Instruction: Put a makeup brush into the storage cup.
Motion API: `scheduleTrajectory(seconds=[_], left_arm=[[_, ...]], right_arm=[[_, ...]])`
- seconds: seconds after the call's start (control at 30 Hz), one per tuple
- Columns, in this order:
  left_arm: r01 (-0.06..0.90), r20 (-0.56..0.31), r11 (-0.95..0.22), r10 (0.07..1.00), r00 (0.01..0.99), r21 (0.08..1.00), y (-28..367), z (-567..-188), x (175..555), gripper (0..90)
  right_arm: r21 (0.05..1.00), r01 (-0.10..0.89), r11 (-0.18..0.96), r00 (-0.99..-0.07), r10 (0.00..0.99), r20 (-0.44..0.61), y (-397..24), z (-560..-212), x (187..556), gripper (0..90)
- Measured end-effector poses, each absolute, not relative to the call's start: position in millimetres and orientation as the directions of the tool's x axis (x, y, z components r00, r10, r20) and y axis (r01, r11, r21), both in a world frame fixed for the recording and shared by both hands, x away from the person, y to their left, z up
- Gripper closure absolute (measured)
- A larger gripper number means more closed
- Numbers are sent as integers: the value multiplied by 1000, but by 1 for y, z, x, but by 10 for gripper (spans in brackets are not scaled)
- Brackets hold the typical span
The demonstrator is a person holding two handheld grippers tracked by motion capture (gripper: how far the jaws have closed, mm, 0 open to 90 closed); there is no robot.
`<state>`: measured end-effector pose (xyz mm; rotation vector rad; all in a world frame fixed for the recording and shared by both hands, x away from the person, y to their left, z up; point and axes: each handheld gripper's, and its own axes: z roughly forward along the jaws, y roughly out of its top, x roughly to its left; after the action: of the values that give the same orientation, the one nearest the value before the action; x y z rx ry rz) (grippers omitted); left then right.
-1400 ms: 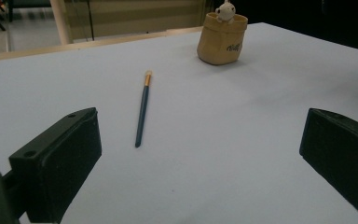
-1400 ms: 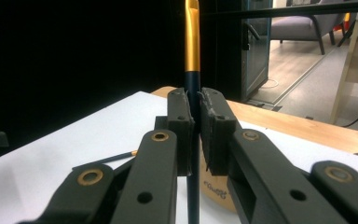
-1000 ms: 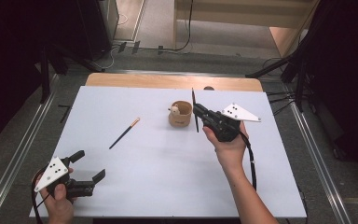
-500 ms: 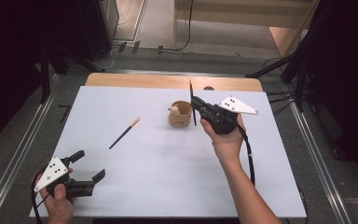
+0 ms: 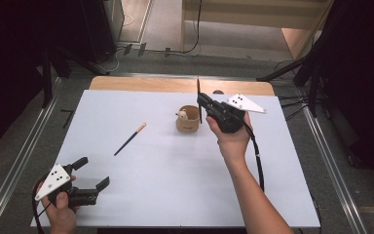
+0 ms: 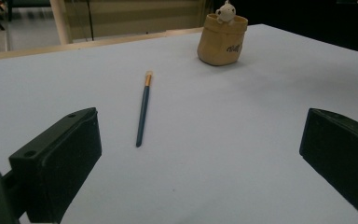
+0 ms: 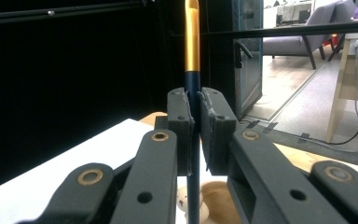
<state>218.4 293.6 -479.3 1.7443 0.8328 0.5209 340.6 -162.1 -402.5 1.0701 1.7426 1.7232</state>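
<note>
Right gripper (image 5: 200, 99), black, two-jaw, with grey three-cornered top plate: jaws clamped on a slim dark-blue brush with gold ferrule (image 7: 192, 70), held upright, the shaft passing between the pads (image 7: 181, 122) and running on below them; in the high view the brush (image 5: 199, 100) stands at the gripper's tip, just beside a small tan sack-shaped holder with a little white bear figure at its rim (image 5: 188, 119). In the right gripper view that holder (image 7: 216, 193) lies directly below the jaws, its top partly hidden by them. Left gripper (image 5: 90, 174), same make, rests low at the near left corner of the white table top (image 5: 185, 185), well apart from the right one: jaws spread wide, nothing between them. A second dark-blue brush with orange-gold tip (image 6: 143, 108) lies flat on the table ahead of the left gripper's jaws, apart from them; the tan holder (image 6: 222, 38) stands farther off beyond it, to the right.
</note>
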Motion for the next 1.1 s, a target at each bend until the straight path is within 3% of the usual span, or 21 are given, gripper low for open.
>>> scheduleTrajectory(seconds=[1.1], left_arm=[[276, -59, -168, 750, 659, 947, 295, -479, 218, 0]], right_arm=[[989, 138, -44, -593, 796, 118, -144, -436, 386, 847]])
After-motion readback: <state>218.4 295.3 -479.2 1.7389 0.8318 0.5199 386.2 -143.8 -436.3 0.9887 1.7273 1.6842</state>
